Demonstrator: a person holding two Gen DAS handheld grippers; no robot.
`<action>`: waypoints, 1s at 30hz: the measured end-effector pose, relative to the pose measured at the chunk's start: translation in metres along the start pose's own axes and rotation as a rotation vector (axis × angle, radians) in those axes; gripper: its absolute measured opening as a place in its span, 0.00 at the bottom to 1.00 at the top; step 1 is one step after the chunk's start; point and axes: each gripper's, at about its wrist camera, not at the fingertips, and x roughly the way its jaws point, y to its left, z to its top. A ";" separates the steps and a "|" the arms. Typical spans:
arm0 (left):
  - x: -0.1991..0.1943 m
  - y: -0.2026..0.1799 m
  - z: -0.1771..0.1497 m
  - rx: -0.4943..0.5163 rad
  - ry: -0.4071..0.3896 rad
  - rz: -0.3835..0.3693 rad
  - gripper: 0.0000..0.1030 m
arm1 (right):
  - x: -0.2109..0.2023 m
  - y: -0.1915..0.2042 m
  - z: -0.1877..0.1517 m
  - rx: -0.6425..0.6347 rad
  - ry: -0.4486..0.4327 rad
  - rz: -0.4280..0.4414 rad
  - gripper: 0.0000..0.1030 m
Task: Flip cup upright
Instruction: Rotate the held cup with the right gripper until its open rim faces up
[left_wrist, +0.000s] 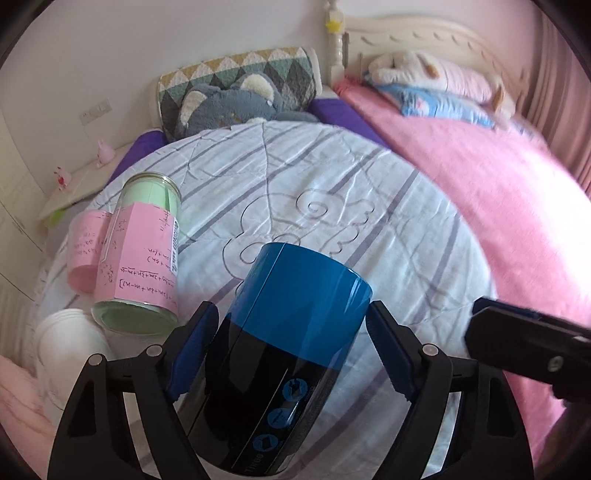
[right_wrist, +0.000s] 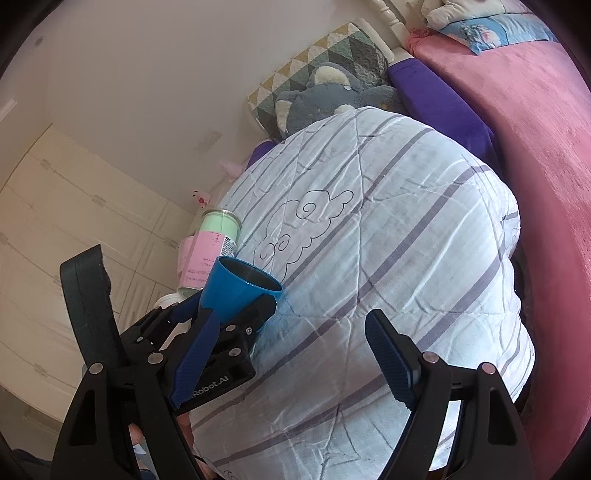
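Observation:
A blue cup (left_wrist: 295, 332) with a black lower part sits between my left gripper's (left_wrist: 291, 332) fingers, which are closed against its sides. In the right wrist view the same blue cup (right_wrist: 240, 291) stands mouth up, tilted a little, held by the left gripper (right_wrist: 236, 314) above the striped white quilt (right_wrist: 388, 258). My right gripper (right_wrist: 291, 354) is open and empty, to the right of the cup; part of it shows in the left wrist view (left_wrist: 524, 339).
A glass jar wrapped in pink paper (left_wrist: 140, 258) lies on the quilt at left, beside a pink cup (left_wrist: 85, 254) and a white tub (left_wrist: 70, 347). A grey plush toy (left_wrist: 232, 103) and pillow lie at the back. A pink bed (left_wrist: 480, 184) runs along the right.

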 end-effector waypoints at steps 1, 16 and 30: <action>-0.002 0.000 0.000 -0.009 -0.013 -0.010 0.79 | 0.001 0.001 0.000 -0.001 0.002 0.001 0.80; -0.025 0.012 -0.005 -0.113 -0.197 -0.115 0.75 | 0.000 0.017 0.008 -0.039 -0.031 0.049 0.80; -0.045 0.033 -0.038 -0.113 -0.214 -0.096 0.72 | 0.017 0.045 -0.004 -0.089 0.048 0.100 0.80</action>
